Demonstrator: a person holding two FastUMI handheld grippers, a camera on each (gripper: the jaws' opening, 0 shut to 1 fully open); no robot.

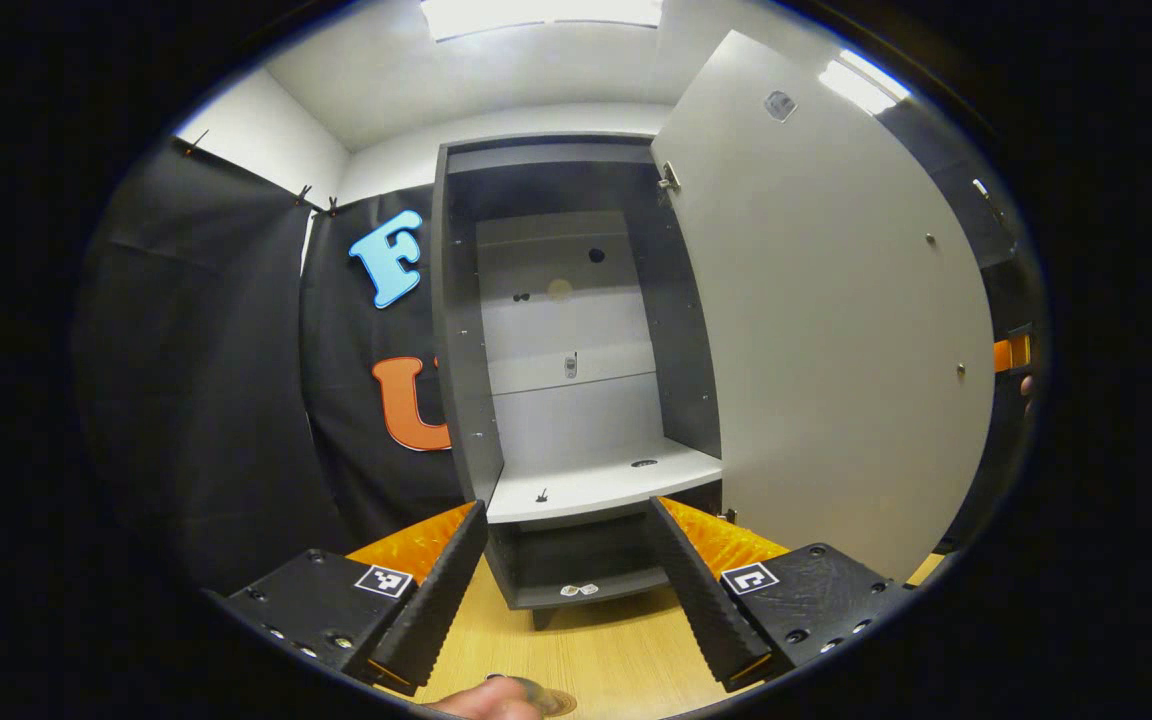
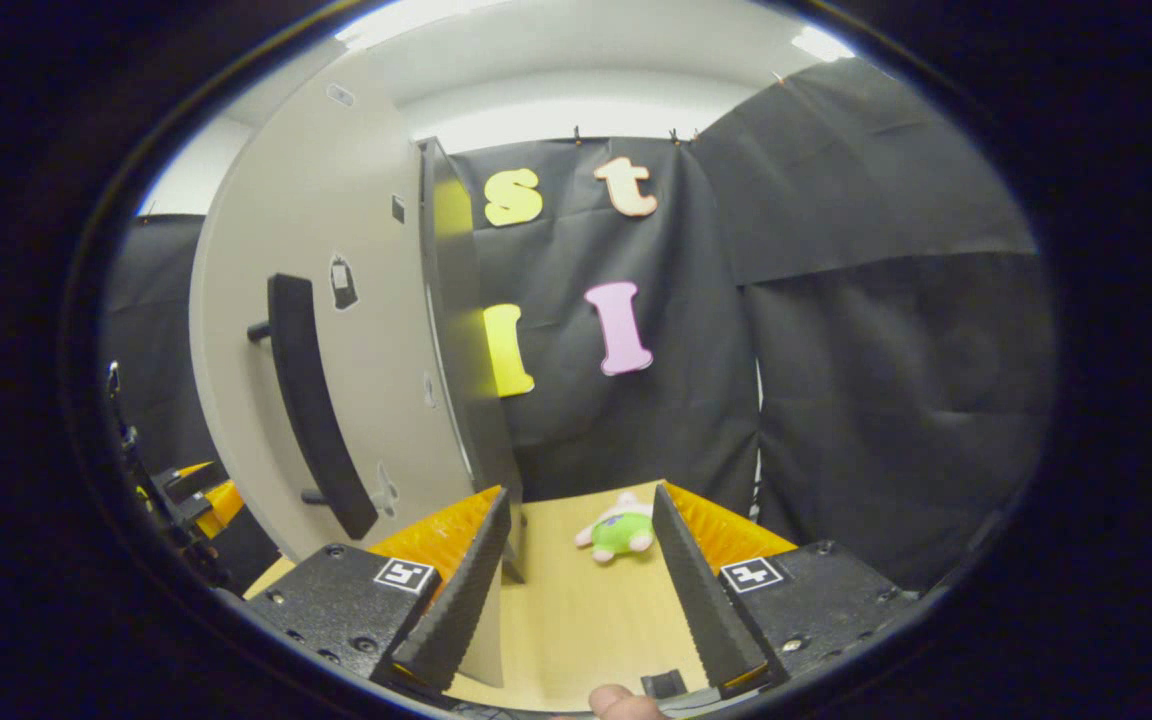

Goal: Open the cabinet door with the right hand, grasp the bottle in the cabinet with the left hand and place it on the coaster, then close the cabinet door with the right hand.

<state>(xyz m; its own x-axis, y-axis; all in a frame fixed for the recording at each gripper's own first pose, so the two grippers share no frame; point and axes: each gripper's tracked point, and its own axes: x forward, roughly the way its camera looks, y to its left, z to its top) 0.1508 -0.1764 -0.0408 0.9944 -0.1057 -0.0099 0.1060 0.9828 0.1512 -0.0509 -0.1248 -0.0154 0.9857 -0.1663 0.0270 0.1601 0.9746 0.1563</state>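
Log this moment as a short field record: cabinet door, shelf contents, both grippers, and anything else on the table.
cabinet door: open, swung out to the right of the cabinet, door
door handle: dark bar on the door's outer face
cabinet shelf: bare, no bottle on it
left gripper: open, holding nothing, aimed at the cabinet opening
right gripper: open, holding nothing, beside the door's edge
table: light wood
other item: small green and pink plush toy lying on the table

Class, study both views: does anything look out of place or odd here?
A small green and pink plush toy lies on the wooden tabletop beside the open grey cabinet door. It looks out of place among the furniture.
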